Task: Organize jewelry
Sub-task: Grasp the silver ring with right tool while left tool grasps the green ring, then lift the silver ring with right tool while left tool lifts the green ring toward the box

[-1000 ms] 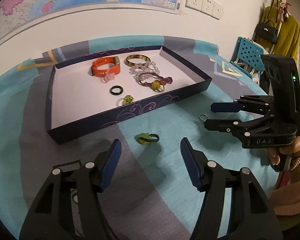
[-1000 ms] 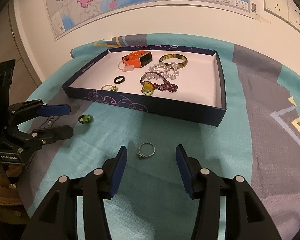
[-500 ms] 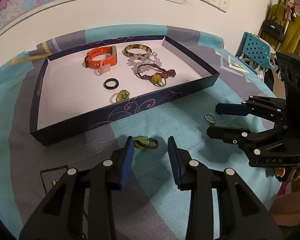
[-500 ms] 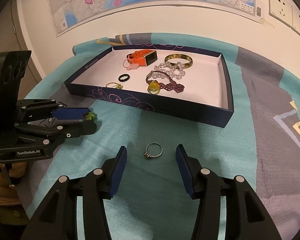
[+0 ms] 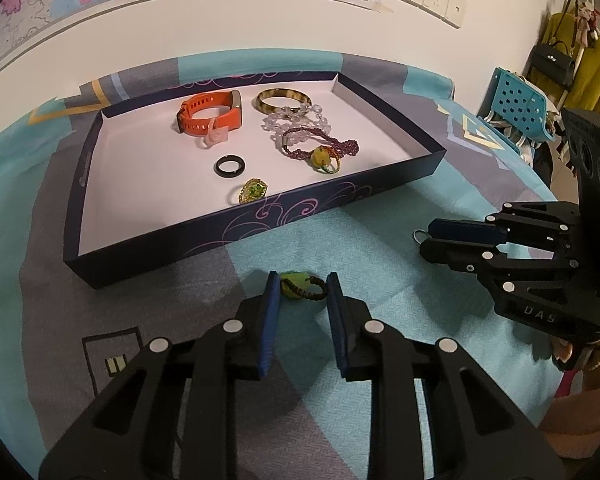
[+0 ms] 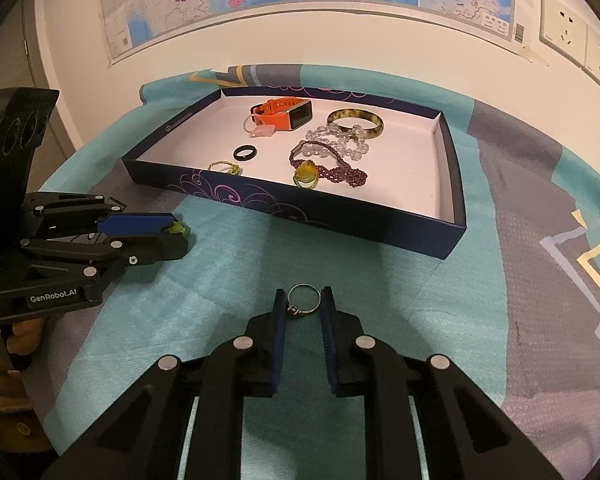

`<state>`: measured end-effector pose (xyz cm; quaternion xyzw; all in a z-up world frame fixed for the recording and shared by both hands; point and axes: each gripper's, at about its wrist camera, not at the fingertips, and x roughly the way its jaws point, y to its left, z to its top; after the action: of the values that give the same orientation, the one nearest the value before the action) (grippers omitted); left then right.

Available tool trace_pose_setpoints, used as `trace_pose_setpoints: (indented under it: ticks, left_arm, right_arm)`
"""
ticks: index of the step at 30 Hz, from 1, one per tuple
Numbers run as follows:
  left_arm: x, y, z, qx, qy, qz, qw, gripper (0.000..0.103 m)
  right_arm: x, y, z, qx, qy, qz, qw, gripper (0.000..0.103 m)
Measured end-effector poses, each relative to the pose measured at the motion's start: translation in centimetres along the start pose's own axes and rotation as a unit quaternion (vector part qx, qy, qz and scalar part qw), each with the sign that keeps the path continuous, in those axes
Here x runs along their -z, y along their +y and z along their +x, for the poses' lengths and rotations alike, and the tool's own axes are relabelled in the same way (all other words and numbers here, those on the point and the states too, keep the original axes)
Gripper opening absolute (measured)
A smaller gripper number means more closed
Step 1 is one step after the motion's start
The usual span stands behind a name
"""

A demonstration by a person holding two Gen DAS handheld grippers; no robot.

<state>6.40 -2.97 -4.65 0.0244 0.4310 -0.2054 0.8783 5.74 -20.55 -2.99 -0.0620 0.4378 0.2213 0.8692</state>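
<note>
**Two grippers closing around rings on the cloth**

Left gripper (image 5: 302, 286): fingers bracket the green ring (image 5: 300, 283), touching its left side only; grasp not complete. Right gripper (image 6: 303, 302): pads meet both sides of the silver ring (image 6: 303, 300), pinching it. At 12 o'clock beyond both, the tray (image 5: 260, 228) holds bracelets and rings.
</note>
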Motion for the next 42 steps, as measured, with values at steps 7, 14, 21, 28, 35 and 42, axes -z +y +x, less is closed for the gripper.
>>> trace_pose_setpoints:
  ticks: [7,14,21,28,35,42]
  left_arm:
    - [0.0,-0.1,-0.1,-0.004,-0.001,0.0,1.0,0.023]
    - [0.1,0.0,-0.1,0.0,-0.002,-0.004,1.0,0.023]
    - [0.1,0.2,-0.1,0.004,-0.002,-0.007,1.0,0.023]
    - [0.1,0.1,-0.1,0.004,-0.002,-0.007,1.0,0.023]
    - [0.2,0.0,-0.4,0.0,-0.006,-0.005,1.0,0.023]
    - [0.2,-0.4,-1.3,-0.002,-0.017,0.001,0.9999,0.023]
  right_arm:
    - [0.0,0.1,-0.2,-0.008,-0.006,0.004,1.0,0.004]
    - [0.3,0.1,-0.7,0.01,-0.013,0.003,1.0,0.023]
    - [0.0,-0.5,0.0,0.005,-0.002,0.015,1.0,0.03]
    - [-0.2,0.3,0.4,0.003,0.0,-0.003,1.0,0.016]
    - [-0.2,0.0,-0.5,-0.004,-0.018,0.008,1.0,0.016]
    - [-0.5,0.4,-1.3,-0.009,-0.032,0.001,0.999,0.016]
